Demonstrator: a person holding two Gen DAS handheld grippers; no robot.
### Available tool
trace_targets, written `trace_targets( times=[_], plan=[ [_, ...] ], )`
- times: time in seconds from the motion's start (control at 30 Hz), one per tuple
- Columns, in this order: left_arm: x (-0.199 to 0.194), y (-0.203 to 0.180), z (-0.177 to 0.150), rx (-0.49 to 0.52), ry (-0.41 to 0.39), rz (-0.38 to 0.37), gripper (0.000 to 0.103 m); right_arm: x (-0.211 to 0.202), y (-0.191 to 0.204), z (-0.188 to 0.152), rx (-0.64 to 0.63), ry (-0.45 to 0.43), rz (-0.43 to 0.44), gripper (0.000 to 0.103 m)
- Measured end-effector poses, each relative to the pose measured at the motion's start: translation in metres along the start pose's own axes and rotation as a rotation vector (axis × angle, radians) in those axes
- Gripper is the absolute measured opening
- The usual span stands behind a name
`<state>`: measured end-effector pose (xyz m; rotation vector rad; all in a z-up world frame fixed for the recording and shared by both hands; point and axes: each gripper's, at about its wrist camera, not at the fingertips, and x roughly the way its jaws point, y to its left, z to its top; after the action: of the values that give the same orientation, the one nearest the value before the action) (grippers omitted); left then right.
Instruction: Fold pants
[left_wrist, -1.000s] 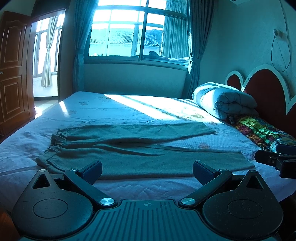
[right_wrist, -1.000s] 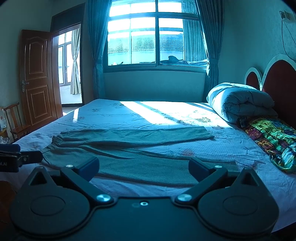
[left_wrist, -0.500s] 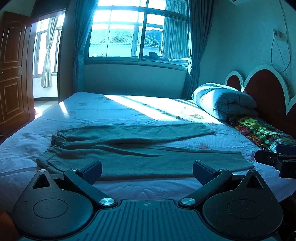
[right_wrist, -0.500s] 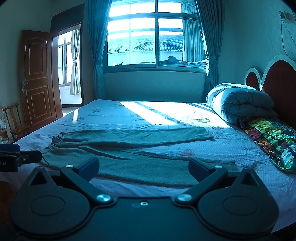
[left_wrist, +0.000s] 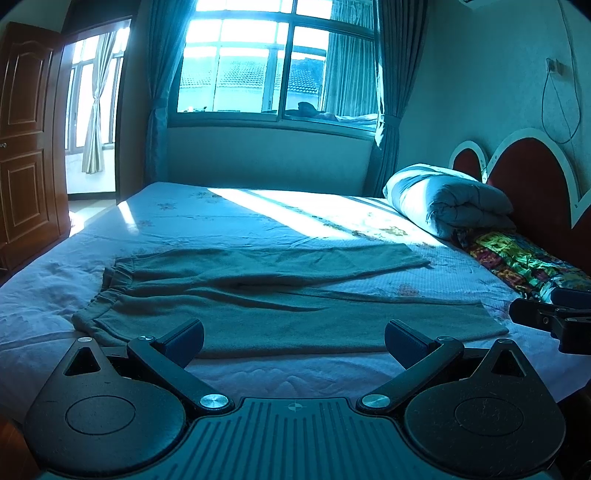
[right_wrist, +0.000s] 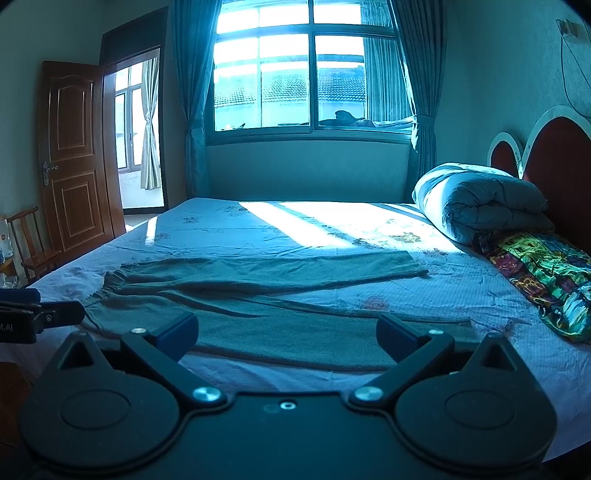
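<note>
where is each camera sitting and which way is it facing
Left wrist: sits on the left hand-held gripper, low at the near bed edge, facing across the spread pants toward the window; its own open fingers show, and the right hand-held gripper's tip at the right edge.
Right wrist: sits on the right hand-held gripper, same direction, further right; its open fingers show, and the left one's tip at the left edge.
Shared: bed, pants, window, rolled quilt, headboard, door.
</note>
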<state>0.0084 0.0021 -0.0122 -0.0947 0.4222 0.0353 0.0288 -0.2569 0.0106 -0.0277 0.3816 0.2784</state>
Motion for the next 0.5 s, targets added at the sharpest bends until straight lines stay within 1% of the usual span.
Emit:
trace_targets(
  times=[0.5],
  plan=[
    [0.0032, -0.0014, -0.0002, 0.002, 0.006, 0.008, 0.103, 0.0008, -0.0011, -0.0001, 0.003, 0.004, 0.007, 0.097]
  ],
)
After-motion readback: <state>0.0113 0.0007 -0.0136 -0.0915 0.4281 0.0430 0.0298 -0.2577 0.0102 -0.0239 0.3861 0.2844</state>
